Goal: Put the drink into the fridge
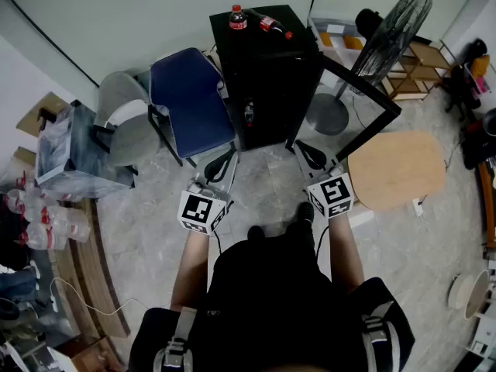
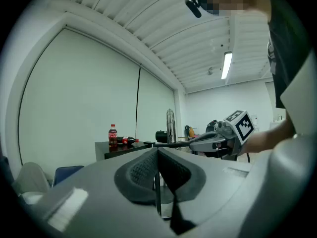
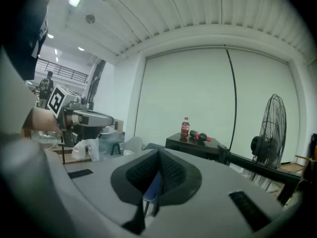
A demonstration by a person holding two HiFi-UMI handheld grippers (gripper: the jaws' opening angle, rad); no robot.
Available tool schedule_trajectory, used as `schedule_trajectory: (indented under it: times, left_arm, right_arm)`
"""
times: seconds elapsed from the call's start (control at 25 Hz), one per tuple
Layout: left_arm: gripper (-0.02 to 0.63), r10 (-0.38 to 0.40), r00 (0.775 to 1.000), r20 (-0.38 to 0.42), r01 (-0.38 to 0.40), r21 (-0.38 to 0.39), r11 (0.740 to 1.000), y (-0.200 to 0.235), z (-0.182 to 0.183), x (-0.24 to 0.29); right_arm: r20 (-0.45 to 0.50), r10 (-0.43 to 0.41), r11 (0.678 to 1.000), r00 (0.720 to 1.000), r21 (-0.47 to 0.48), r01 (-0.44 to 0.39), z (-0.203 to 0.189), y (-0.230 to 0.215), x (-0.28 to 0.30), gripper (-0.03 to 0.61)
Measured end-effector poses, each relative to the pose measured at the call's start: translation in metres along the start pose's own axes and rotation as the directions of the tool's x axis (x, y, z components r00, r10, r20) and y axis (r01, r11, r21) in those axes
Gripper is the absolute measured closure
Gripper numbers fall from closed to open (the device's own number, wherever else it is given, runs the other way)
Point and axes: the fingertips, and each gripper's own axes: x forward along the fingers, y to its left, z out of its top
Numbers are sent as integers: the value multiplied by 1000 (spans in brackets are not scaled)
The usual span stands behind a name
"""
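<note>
Okay, black fridge (image 1: 267,91) straight ahead, well apart from both tools. Left gripper (image 1: 225,161) has its jaws pressed together on nothing, and the right gripper (image 1: 306,152) is the same, closed and empty. Both drinks sit on the fridge top, up and beyond the tips. The upright bottle (image 1: 238,18) is roughly in line with my left. The lying bottle (image 1: 271,25) is just beside it, long axis slanting across, cap toward my right. I judge the right gripper nearer that one.
</note>
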Motion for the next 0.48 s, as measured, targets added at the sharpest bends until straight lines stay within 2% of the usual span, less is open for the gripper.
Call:
schedule_trajectory:
  times: [0.48]
  left_arm:
    - [612,-14,1000,-6,14,4,1000,-3,-5,-13]
  right_arm:
    - [-3,20,1000,1000,-12,-20,-6,21,-8,578]
